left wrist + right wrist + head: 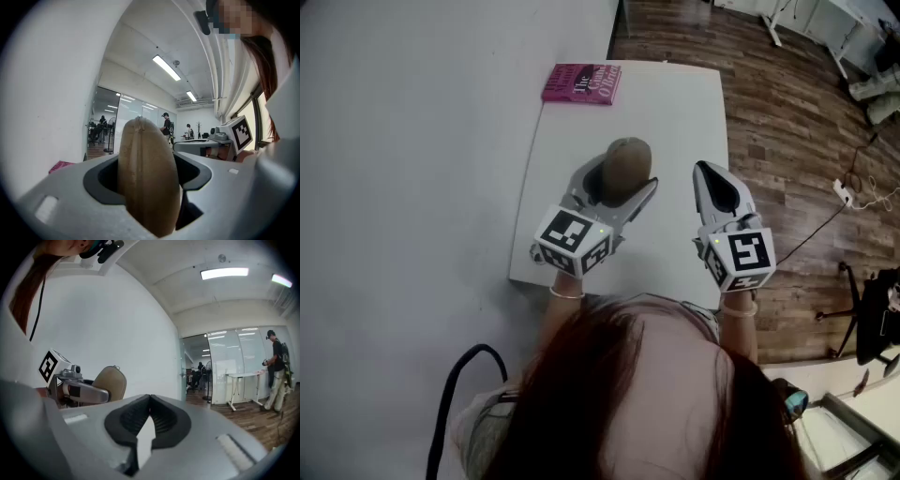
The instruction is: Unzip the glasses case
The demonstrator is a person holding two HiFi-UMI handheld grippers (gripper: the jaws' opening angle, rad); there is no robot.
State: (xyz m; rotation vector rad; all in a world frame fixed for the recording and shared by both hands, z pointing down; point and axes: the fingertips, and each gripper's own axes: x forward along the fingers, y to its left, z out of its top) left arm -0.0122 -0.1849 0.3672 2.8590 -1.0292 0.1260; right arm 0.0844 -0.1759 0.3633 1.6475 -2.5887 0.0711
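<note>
1. Task item: the glasses case [626,164] is tan and oval with a matte, suede-like surface. It stands on end in the left gripper [628,184], over the white table [675,112]. I cannot tell from the head view whether its lower end touches the tabletop.

2. Left gripper: its jaws are clamped on the case, one on each broad side. Its own view shows the case [146,187] edge-on, filling the gap between the dark pads. A seam runs down the narrow edge, and the two halves meet along it with no gap that I can see.

3. Right gripper [705,173]: it is held just to the right of the case and apart from it. In its own view [149,401] the ribbed pads meet at the tips with nothing between them.

4. Differences between views:
- The right gripper view shows the broad face of the case [110,380], with a small tab at the top edge. The head view does not resolve this tab.
- Only the head view shows the full cover of the pink book [581,82] at the far edge of the table.
- The gripper views show an office beyond, with glass partitions and people standing.
</note>
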